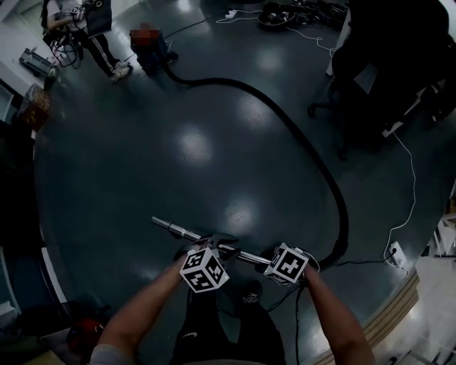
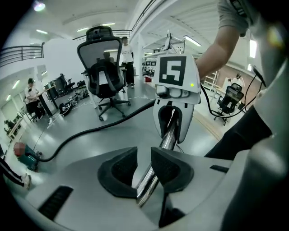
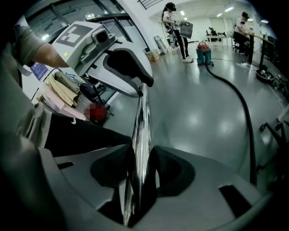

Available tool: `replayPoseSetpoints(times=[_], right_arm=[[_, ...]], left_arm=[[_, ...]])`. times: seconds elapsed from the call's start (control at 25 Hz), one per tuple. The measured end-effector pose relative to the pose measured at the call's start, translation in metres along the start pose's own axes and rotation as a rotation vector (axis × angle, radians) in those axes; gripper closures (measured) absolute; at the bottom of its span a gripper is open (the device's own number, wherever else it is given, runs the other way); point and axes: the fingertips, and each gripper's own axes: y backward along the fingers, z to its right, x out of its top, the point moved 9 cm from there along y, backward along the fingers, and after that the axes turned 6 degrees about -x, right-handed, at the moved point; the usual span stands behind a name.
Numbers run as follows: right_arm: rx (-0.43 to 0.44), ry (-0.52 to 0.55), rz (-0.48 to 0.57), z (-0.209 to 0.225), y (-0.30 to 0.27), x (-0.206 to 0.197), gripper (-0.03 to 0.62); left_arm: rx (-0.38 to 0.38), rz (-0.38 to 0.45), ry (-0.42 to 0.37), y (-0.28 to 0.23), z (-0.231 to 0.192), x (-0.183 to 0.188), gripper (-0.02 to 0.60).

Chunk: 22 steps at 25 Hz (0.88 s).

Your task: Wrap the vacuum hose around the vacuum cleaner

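Dark, glossy floor filled a wide workroom, with ceiling lights mirrored in it. Far from the person, at the top of the head view, stood the vacuum (image 1: 151, 51), partly under a blur patch, and a bystander (image 1: 92, 32) stood just beside it. An office chair (image 1: 360, 78) occupied the upper right, near a heap of cables (image 1: 285, 14). A white cord (image 1: 411, 192) trailed down the right side to a power strip (image 1: 394, 253).

The black hose (image 1: 313, 160) left the vacuum and lay in a long curve across the open floor. It bent back at the lower right towards the grippers, with nothing lying across it. It was not wound on the vacuum.

The metal wand (image 1: 171, 228) was held off the floor. Its long axis ran from a free end at the upper left down to the right, across the front of the person.

Both forearms reached forward from the bottom edge, side by side, with the grippers tilted down. The left gripper (image 2: 143, 160) had the wand between its jaws but held it loosely: the tube lay along one pad, with a gap beside the other. The right gripper (image 3: 142, 164), nearer the hose end, was clamped on the wand, both pads pressing the tube.
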Motion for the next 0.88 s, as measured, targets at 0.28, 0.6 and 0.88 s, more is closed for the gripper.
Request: replayPoseSetpoints(times=[0.28, 0.6, 0.88], right_arm=[[0.001, 0.057, -0.016, -0.01, 0.064, 0.029, 0.428], [-0.041, 0.104, -0.014, -0.014, 0.104, 0.091, 0.428], [-0.087, 0.134, -0.032, -0.005, 0.12, 0.16, 0.428]], left_arm=[[-0.165, -0.034, -0.086, 0.028, 0.008, 0.048, 0.408], [-0.341, -0.091, -0.261, 0.047, -0.018, 0.06, 0.377], [-0.435, -0.084, -0.333, 0.07, -0.064, 0.058, 0.379]])
